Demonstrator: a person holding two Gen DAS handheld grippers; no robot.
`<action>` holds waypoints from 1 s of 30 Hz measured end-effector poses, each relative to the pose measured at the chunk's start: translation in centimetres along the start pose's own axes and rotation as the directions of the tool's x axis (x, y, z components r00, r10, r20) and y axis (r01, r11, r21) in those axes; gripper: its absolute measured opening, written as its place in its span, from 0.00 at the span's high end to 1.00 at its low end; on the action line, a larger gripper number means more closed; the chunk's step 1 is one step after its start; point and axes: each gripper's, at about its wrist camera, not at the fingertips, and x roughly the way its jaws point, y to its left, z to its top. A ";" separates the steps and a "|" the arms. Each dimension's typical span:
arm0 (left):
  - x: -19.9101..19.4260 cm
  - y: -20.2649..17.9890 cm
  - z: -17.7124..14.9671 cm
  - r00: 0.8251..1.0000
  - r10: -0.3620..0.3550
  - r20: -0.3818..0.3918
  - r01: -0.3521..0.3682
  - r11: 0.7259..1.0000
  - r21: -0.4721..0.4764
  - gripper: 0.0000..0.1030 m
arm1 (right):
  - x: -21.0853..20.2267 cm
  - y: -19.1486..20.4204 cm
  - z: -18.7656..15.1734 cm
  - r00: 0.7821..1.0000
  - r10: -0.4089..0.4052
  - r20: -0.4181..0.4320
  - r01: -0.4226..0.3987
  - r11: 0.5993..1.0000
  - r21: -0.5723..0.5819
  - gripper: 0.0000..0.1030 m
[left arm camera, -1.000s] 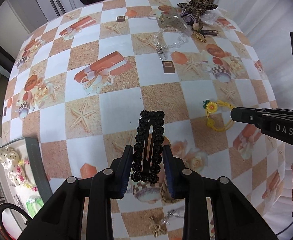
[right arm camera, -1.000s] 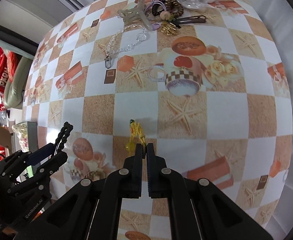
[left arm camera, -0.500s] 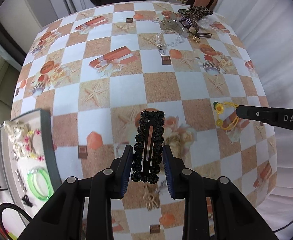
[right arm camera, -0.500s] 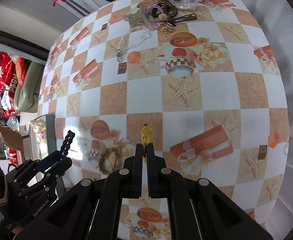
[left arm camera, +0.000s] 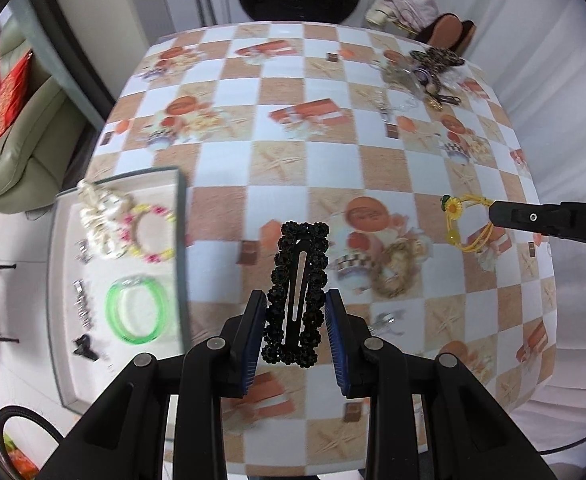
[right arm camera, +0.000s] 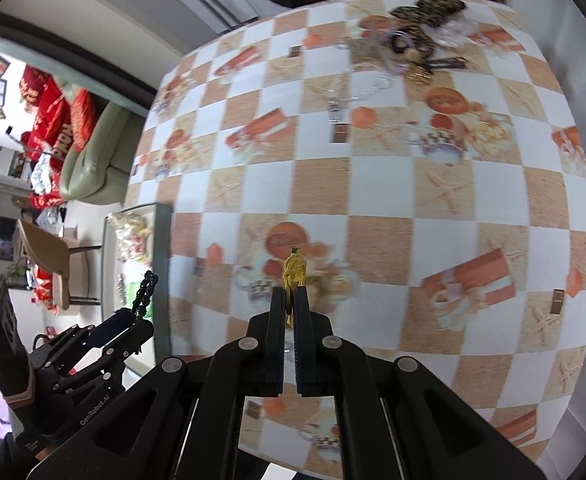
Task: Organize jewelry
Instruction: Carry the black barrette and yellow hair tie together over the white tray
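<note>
My left gripper (left arm camera: pixel 296 322) is shut on a black beaded hair clip (left arm camera: pixel 298 292), held upright above the checked tablecloth. My right gripper (right arm camera: pixel 289 308) is shut on a yellow cord bracelet (right arm camera: pixel 294 270); in the left wrist view that bracelet (left arm camera: pixel 459 220), with its sunflower charm, hangs from the right gripper's tip (left arm camera: pixel 493 213). A grey tray (left arm camera: pixel 181 216) at the left table edge holds a green bangle (left arm camera: pixel 137 314), a pink and yellow bead bracelet (left arm camera: pixel 151 234), a cream scrunchie (left arm camera: pixel 99 220) and small clips. In the right wrist view the left gripper (right arm camera: pixel 133 326) shows at lower left with the black clip (right arm camera: pixel 145 294).
A pile of jewelry (left arm camera: pixel 425 76) lies at the table's far right: a leopard bow, a clear chain, dark clips. A gold wreath piece (left arm camera: pixel 393 272) and a small silver piece (left arm camera: pixel 385 318) lie near the table's middle. A green sofa (left arm camera: pixel 21 140) stands beyond the left edge.
Both grippers have risen with their items, so the table looks smaller. The view has shifted left, bringing the whole tray into sight. The yellow bracelet has left the cloth.
</note>
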 end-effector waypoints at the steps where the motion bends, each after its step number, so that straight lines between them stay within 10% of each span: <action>1: -0.2 0.8 -0.3 1.000 0.002 0.002 -0.002 1.000 -0.005 0.66 | 0.1 0.7 -0.1 1.000 0.004 0.002 -0.004 1.000 -0.005 0.96; 30: 2.4 22.9 -11.0 0.997 0.025 -0.066 -0.036 0.985 -0.171 0.66 | 13.3 27.0 -3.1 0.992 0.038 -0.116 -0.066 0.968 -0.244 0.96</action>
